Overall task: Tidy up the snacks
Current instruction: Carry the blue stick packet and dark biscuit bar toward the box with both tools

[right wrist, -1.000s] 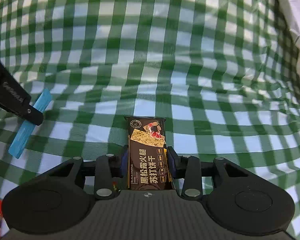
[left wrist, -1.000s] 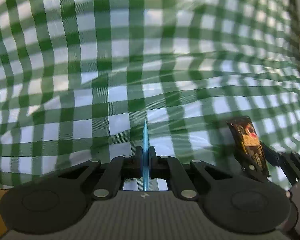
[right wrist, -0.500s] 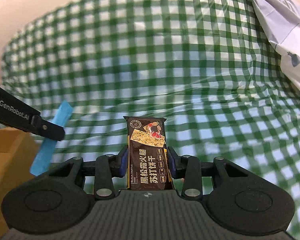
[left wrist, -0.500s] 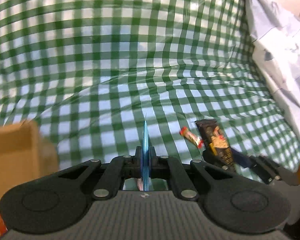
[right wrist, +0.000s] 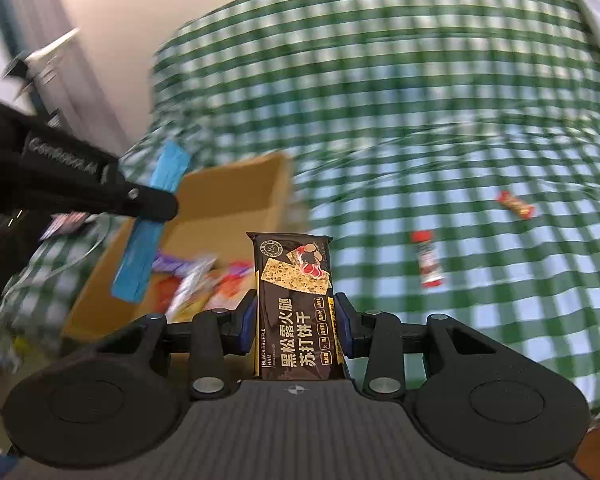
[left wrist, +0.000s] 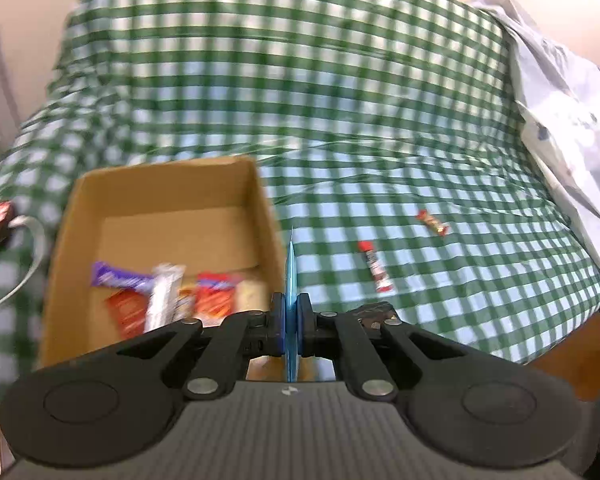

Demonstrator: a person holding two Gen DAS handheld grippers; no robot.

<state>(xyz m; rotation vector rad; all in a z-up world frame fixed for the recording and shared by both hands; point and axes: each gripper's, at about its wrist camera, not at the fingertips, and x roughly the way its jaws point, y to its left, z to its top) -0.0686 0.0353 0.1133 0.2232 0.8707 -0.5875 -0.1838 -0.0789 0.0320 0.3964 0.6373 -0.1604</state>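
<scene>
Green-and-white checked cloth (left wrist: pixel 340 80) covers the surface. One open brown cardboard box (left wrist: pixel 168 200) sits on it, holding several blurred snack packets (left wrist: pixel 160 292); count unclear. Two small red-wrapped snacks (left wrist: pixel 375 266) (left wrist: pixel 432 222) lie loose on the cloth, apart. Right tool (right wrist: pixel 296 320) clamps one dark cracker packet (right wrist: pixel 294 304). Left tool (left wrist: pixel 291 320), fully closed, pinches one thin blue packet (left wrist: pixel 291 280).
</scene>
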